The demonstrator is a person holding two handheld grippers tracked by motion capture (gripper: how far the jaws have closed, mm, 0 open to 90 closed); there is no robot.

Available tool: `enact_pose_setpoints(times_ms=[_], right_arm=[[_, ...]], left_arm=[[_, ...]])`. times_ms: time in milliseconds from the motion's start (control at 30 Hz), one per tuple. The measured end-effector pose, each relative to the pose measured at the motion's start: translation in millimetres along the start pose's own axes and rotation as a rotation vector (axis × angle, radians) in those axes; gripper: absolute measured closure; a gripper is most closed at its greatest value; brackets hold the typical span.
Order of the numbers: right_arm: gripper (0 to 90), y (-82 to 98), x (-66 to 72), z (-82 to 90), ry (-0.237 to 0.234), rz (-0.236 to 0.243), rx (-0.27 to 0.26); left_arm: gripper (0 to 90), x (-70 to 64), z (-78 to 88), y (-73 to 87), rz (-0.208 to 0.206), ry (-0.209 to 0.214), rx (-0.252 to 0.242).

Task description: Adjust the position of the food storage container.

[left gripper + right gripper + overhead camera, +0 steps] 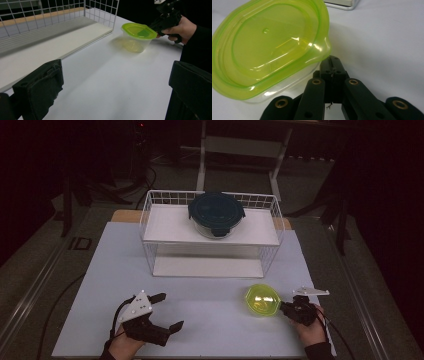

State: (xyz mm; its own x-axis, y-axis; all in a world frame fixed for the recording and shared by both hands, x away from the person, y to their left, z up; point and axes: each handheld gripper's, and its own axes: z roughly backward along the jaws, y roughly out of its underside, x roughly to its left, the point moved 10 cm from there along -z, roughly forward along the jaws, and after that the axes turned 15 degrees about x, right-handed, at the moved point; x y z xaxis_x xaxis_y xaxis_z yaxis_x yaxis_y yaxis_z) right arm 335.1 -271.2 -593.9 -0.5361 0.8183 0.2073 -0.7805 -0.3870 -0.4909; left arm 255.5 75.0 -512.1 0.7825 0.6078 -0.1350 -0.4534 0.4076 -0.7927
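A clear plastic container with a lime-green lid (261,300) (138,33) (269,47) sits at the front right of the white table top (200,310). My right gripper (286,307) (154,25) (332,61) comes at it from the right, its jaws shut together with their tip pinching the tab on the lid's rim. At the front left, my left gripper (169,310) (112,82) stands open with nothing between its fingers, pointing toward the container.
A white wire rack (150,220) (100,12) with two white shelves stands at the back middle. On its upper shelf rests a round glass container with a dark teal lid (216,212). Beyond the table the floor is dark, with table legs and cables.
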Motion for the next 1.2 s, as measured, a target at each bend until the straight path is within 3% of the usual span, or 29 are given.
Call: enact_pose_setpoints(times_ms=[300,500,633,1200], right_arm=[[90.0,-5.7,3.2,-5.7,-0.005,0.006,0.006],[90.0,6.4,-0.2,1.8,-0.008,-0.019,-0.001],[90.0,11.6,9.0,3.6,-0.031,-0.013,-0.005],[90.0,-20.4,30.9,-17.4,-0.056,0.053,0.023]], left_arm=[[0.0,-0.3,-0.7,0.9,-0.004,-0.001,0.005],[0.0,0.4,0.3,0.2,-0.001,-0.003,0.000],[0.0,-0.2,-0.8,0.5,-0.002,0.000,0.004],[0.0,-0.2,-1.8,1.0,-0.002,0.000,0.006]])
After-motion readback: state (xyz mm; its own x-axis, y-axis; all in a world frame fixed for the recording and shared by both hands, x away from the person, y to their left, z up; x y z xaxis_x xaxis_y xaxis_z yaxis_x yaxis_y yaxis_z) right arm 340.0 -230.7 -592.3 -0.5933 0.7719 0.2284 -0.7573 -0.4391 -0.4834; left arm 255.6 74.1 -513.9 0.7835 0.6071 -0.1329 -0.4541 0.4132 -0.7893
